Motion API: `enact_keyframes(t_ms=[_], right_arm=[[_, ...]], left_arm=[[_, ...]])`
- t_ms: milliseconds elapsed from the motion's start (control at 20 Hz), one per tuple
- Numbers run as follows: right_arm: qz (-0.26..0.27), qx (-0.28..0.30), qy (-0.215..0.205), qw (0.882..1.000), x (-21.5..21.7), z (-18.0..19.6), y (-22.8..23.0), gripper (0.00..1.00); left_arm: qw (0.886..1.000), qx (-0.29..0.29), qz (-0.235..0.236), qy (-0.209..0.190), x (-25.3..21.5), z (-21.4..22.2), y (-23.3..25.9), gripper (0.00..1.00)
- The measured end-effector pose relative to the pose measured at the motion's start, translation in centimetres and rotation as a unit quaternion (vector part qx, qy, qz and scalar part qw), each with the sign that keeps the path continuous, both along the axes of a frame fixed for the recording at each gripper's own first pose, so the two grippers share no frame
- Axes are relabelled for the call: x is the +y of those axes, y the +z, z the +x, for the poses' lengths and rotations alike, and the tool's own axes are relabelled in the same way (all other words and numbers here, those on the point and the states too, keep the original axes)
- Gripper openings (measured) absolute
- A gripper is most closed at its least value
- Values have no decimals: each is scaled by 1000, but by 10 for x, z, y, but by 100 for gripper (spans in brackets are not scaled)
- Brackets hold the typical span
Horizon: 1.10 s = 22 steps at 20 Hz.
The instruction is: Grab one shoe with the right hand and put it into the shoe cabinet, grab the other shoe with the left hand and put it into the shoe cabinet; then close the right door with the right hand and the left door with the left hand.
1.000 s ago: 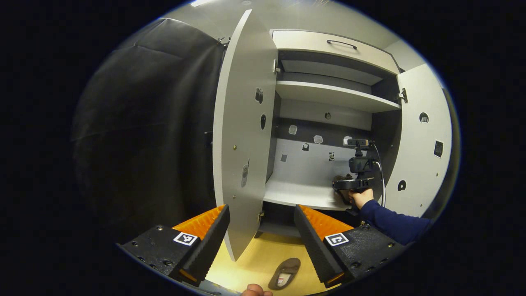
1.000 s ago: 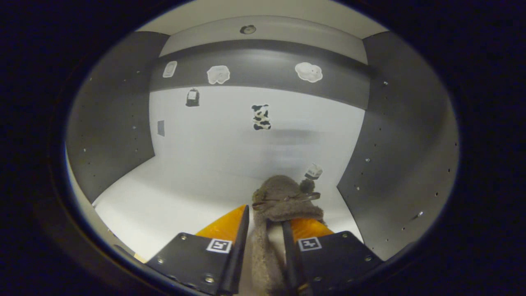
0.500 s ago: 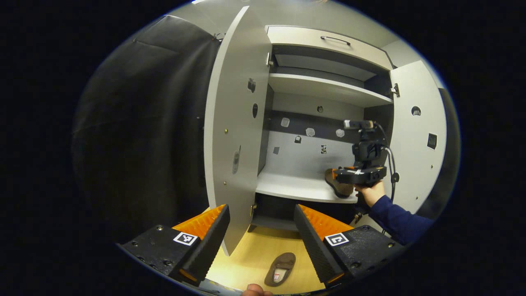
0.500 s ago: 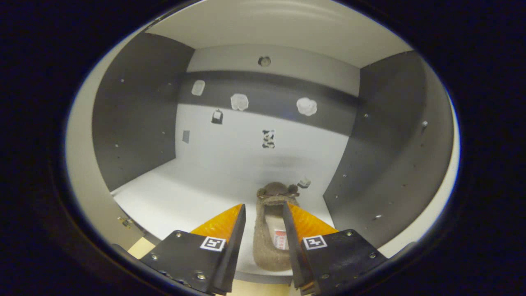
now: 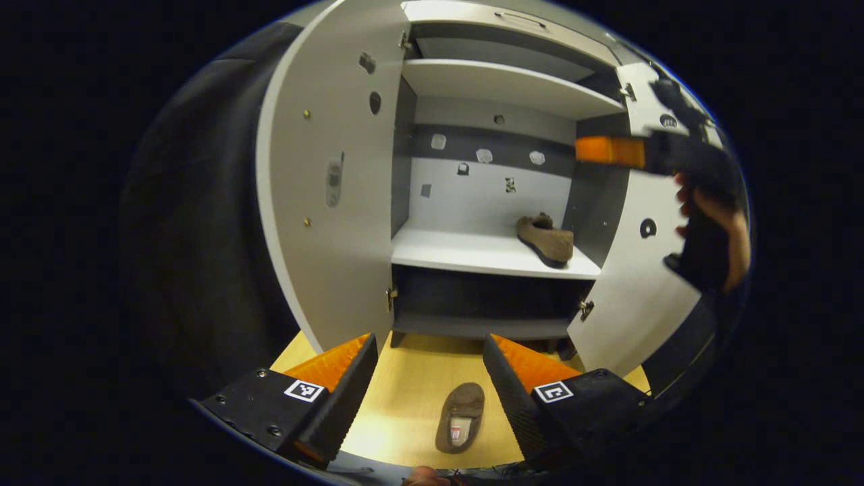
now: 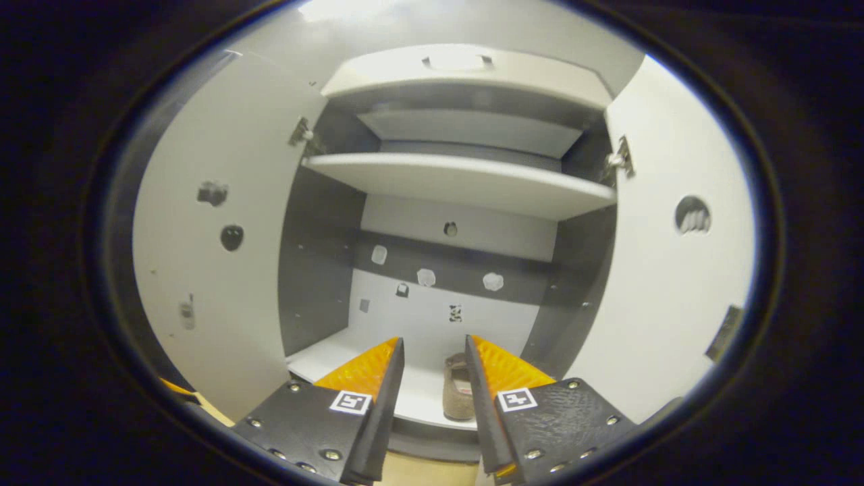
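While one brown shoe (image 5: 547, 239) already lies on the white middle shelf (image 5: 472, 253) of the shoe cabinet (image 5: 499, 88), toward the shelf's right end near the dark side wall, the other shoe (image 5: 461, 426) lies on the pale wooden floor (image 5: 418, 398) in front of the cabinet, so the task looks to stand at the start of its second step.

Left of the cabinet's opening, the left door (image 5: 324, 202) stands wide open, a smooth grey-white panel with small stickers and screw heads. Below the cabinet, the left gripper (image 5: 427, 388) hangs over the floor with its jaws wide apart and empty, ribbed orange wedges on black blocks; the floor shoe lies between them in the left gripper view, sole down, opening up, with a label on its insole. The next move, I judge, calls for lowering this gripper onto that shoe and pinching its soft side wall.

Inside the cabinet, the shelved shoe looks fuzzy and low, a slipper-like flat. Right of the opening, the right door (image 5: 641, 270) is also open, and the right gripper (image 6: 434, 378) is held up in front of the cabinet by a hand (image 5: 715, 223), its jaws narrowly parted and holding nothing.
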State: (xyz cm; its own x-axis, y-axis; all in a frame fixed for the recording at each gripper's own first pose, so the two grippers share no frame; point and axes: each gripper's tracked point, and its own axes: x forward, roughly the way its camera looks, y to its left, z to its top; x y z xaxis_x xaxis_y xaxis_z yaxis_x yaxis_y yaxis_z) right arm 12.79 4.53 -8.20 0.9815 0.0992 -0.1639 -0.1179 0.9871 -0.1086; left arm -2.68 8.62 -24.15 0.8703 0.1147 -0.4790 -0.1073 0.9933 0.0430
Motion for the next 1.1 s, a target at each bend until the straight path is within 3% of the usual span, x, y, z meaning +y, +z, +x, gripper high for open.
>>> enact_keyframes(t_ms=[250, 500, 800, 1100], right_arm=[[17, -31, 7, 999, -3, -53, 48, 54], [31, -47, -5, 998, -19, -75, 74, 53], [27, -65, -47, 996, -52, -83, 88, 53], [16, -62, -82, 995, -76, -87, 84, 51]], left_arm=[[997, 63, 15, -31, -3, 5, -71, 98], [988, 145, 22, -56, 3, -5, -145, 98], [960, 266, 0, -89, 9, -29, -224, 98], [937, 337, -35, -90, 17, -40, -246, 93]])
